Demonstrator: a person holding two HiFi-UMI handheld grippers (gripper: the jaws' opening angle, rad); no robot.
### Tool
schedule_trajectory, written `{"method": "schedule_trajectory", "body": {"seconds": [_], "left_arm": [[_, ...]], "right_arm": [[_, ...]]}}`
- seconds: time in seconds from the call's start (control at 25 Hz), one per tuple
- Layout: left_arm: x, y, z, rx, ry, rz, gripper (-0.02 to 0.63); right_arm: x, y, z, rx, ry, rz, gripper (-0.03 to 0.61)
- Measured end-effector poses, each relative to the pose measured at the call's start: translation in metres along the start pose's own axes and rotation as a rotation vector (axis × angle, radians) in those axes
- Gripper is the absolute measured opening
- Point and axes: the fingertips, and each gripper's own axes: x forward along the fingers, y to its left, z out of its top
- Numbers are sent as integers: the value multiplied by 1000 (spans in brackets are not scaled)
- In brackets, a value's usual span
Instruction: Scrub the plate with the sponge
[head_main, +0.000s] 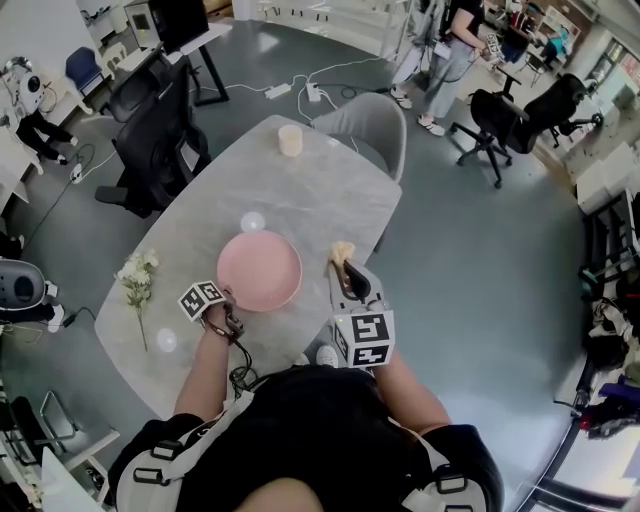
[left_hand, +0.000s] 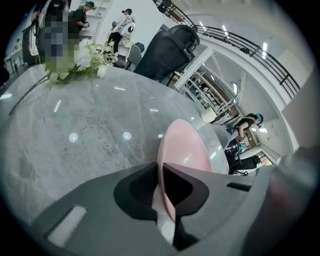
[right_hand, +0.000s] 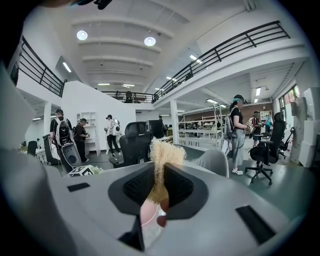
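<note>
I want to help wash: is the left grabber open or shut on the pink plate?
Shut. The left grabber pinches the pink plate by its rim, jaws pressed on both sides.

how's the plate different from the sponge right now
The plate is pink, smooth and round; the sponge is tan and fibrous. The plate is much wider than the sponge. Shared: each is clamped, the plate's rim in the left gripper, the sponge in the right gripper.
</note>
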Motion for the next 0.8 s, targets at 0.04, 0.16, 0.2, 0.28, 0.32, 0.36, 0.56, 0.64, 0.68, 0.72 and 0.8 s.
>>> {"method": "schedule_trajectory", "body": {"seconds": [0.04,0.16,0.2,0.28,0.32,0.36,0.56,0.64,0.68,0.72,0.8], "left_arm": [[-6,-5,1,8,-6,-7,20],[-25,-25,4,38,-29,-58,20],[-32,-32,5,50,-41,-80,20],[-48,-49,7,82,-68,-123,20],[-56,-58,8,104,-80,-141,20],[-65,-67,8,129,-89,-160,20],[-106,-110,3,266,-91,-248,21],[-118,-129,0,320,-93,-277,21],[-122,-139,-4,343,-92,-291,21],[-126,-148,-8,362,-89,-305,23],[-130,-165,-19,396,-80,-334,24]], "right_arm": [[-1,0,1,2,-2,2,58],[-5,2,2,6,-13,10,58],[-6,2,2,8,-16,13,58],[-8,3,1,11,-18,21,57],[-8,4,1,12,-17,27,58],[-9,6,0,11,-14,35,58],[-6,19,-2,-32,9,77,58],[0,23,-3,-88,21,82,57],[3,26,-4,-132,27,86,57],[6,29,-6,-185,31,92,57],[10,35,-11,-303,32,110,57]]}}
